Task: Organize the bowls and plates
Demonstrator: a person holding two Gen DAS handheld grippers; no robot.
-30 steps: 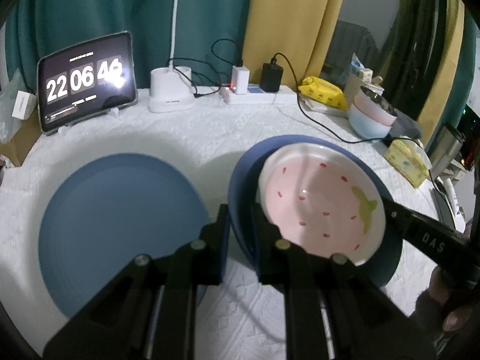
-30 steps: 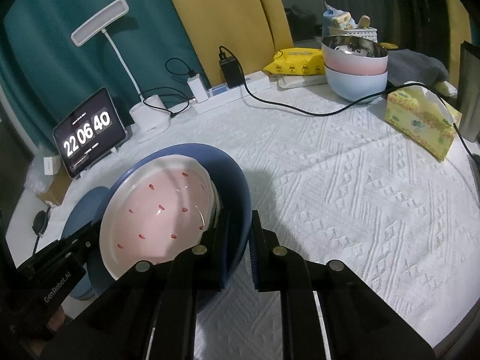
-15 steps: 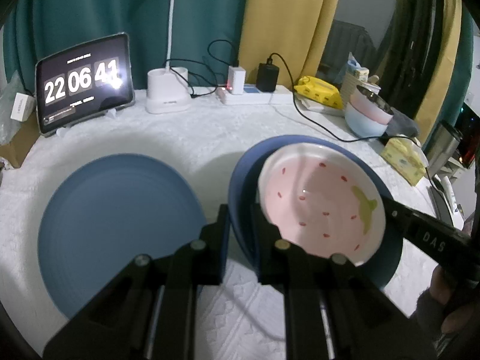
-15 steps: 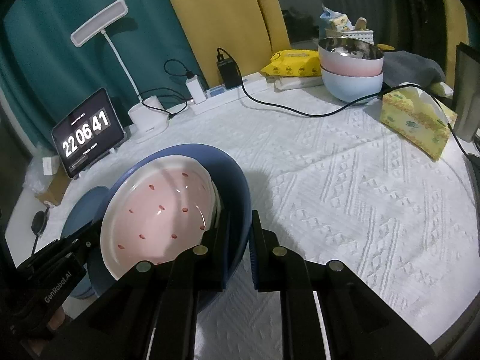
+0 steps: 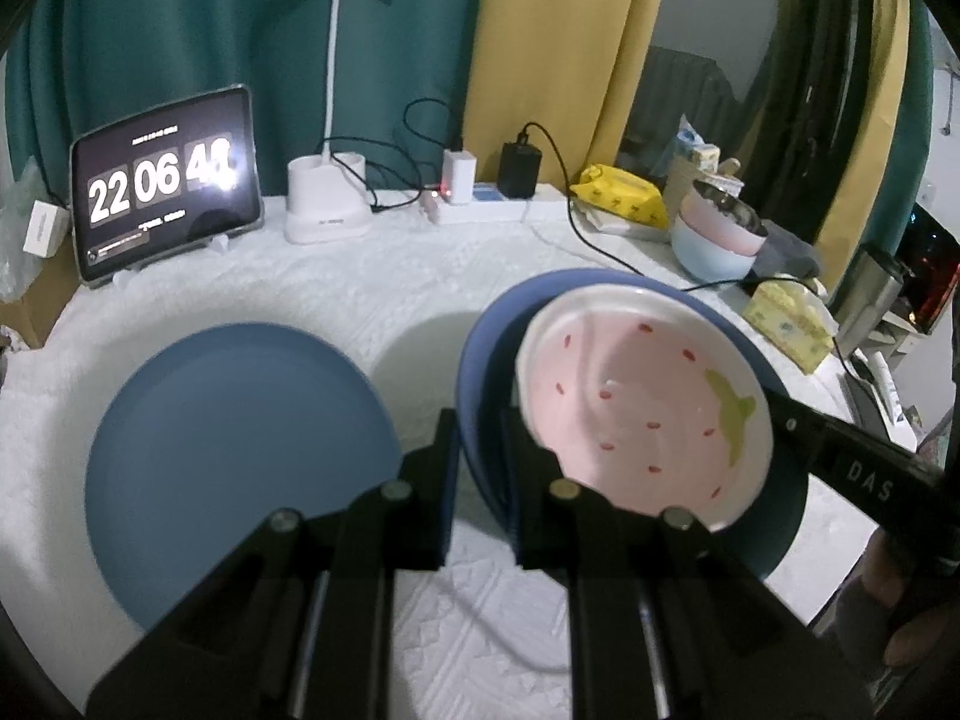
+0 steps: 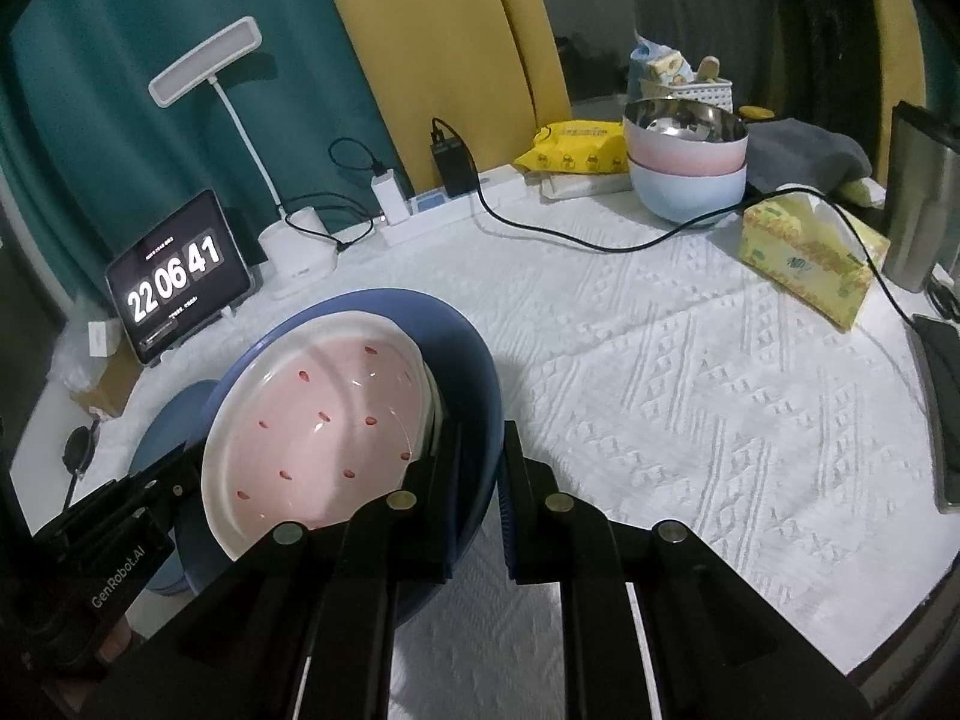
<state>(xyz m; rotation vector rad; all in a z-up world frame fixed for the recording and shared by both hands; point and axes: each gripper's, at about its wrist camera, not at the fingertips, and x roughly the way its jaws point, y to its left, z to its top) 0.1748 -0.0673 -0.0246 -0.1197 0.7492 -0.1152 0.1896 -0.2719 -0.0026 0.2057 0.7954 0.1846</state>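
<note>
Deep round blue bowl [image 5: 480,372] is held up over the desk [image 6: 690,372], tilted, and carries a glossy pink ceramic dish [image 5: 642,414] with a white rim, red speckles and a green leaf mark; the dish leans inside the bowl.

Left hand-held gripper [image 5: 477,468] is clamped tight on the bowl's near-left rim, one black finger outside the wall and one inside. Right hand-held gripper [image 6: 480,480] is likewise pinched shut on the opposite rim of the same bowl, the wall sandwiched between its fingers.

Flat round matte blue plate [image 5: 234,468] lies on the desk just beside the bowl, to its left in the left wrist view.

The desk wears a white quilted cloth with a raised diamond pattern. At the far right edge sit stacked bowls [image 6: 687,174]: a shiny steel one nested in pink, nested in pale blue. A yellow tissue box [image 6: 804,264] sits nearby. A tablet showing a clock [image 5: 165,186] stands propped at the back left.
</note>
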